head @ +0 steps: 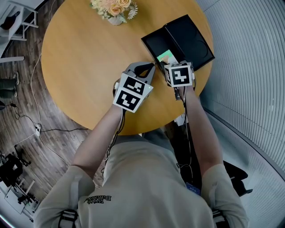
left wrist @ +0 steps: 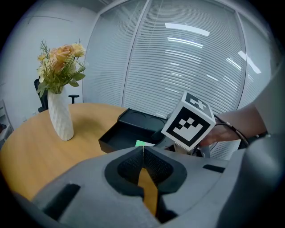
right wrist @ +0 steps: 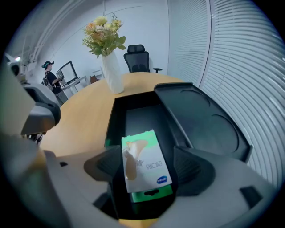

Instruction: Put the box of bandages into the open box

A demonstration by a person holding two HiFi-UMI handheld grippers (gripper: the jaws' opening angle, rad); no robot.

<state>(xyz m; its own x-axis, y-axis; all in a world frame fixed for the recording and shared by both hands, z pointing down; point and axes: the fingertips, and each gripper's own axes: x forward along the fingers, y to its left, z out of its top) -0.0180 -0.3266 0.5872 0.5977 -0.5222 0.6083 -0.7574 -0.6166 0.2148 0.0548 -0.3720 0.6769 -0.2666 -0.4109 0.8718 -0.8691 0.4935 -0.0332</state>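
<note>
The black open box [head: 153, 43] lies at the table's far right, its lid [head: 191, 38] folded out beside it. The green and white box of bandages [right wrist: 146, 165] lies flat in the near end of the tray [right wrist: 112, 120]; the head view shows it as a green patch [head: 168, 57]. My right gripper [right wrist: 147, 161] stands open around it, a pad on each side and a dark gap at the right pad. My left gripper [head: 149, 68] hovers just left of the tray, shut with nothing in it [left wrist: 142, 155].
A white vase of flowers [head: 115, 9] stands at the table's far edge. The round wooden table [head: 89, 67] ends close behind the black box, with slatted blinds [right wrist: 249, 67] beyond. A cable hangs from the near edge [head: 180, 118].
</note>
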